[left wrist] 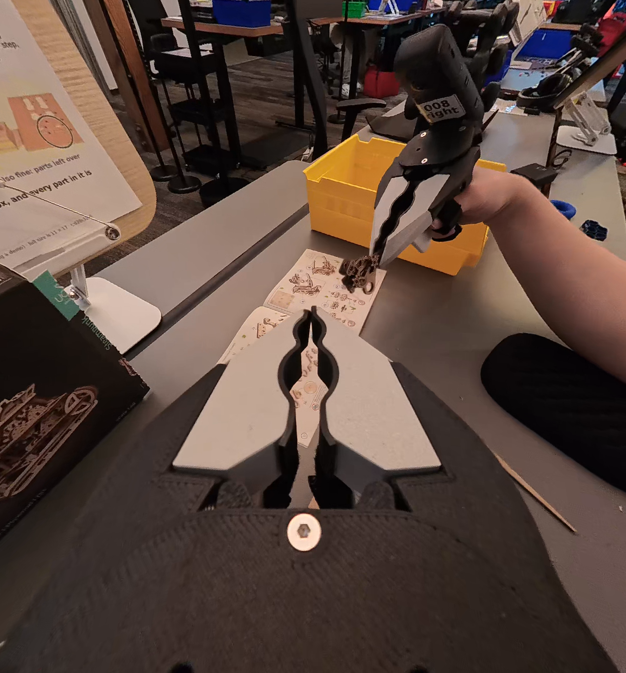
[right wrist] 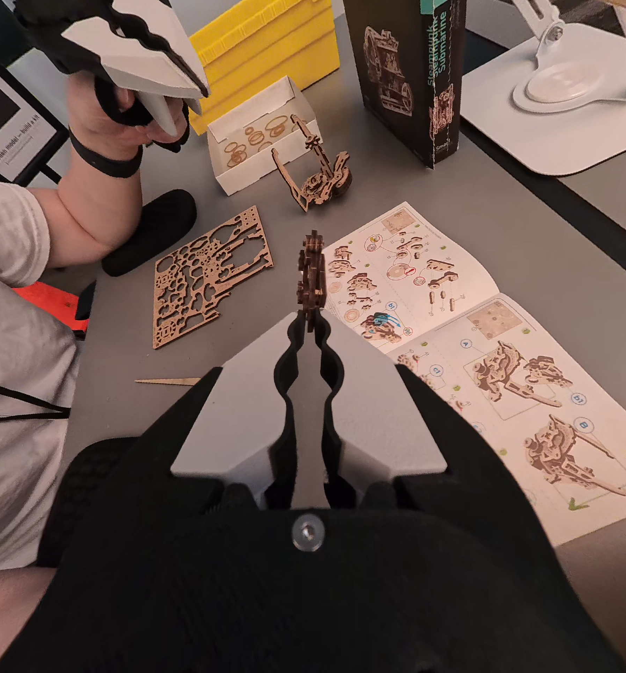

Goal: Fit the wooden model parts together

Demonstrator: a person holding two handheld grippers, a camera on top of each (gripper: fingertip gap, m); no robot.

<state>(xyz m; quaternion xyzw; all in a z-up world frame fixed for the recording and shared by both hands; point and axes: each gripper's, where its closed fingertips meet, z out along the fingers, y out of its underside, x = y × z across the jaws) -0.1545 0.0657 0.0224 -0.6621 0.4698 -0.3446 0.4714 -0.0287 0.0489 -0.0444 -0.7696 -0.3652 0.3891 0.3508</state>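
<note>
Right gripper (right wrist: 309,320): clamped on a dark wooden sub-assembly (right wrist: 310,276), held above the grey table (right wrist: 522,236), just over the left edge of the instruction sheet (right wrist: 450,327).
Sub-assembly axis: long axis runs straight out from the fingertips, its toothed end pointing away.
Left gripper (left wrist: 311,313): tips pressed together, holding nothing.
Second model piece (right wrist: 317,174): rests on the table beside the white tray (right wrist: 231,174), arms tilted upward.
Parts sheet (right wrist: 206,276): lies flat, left of the held piece.
Writing: printed lettering on the black kit box (right wrist: 413,73) and on the right gripper's label.

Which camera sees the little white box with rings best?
The right wrist view. There the white box sits open and unblocked beside the yellow bin, its rings visible inside. The left wrist view does not show the box at all, only the bin.
</note>
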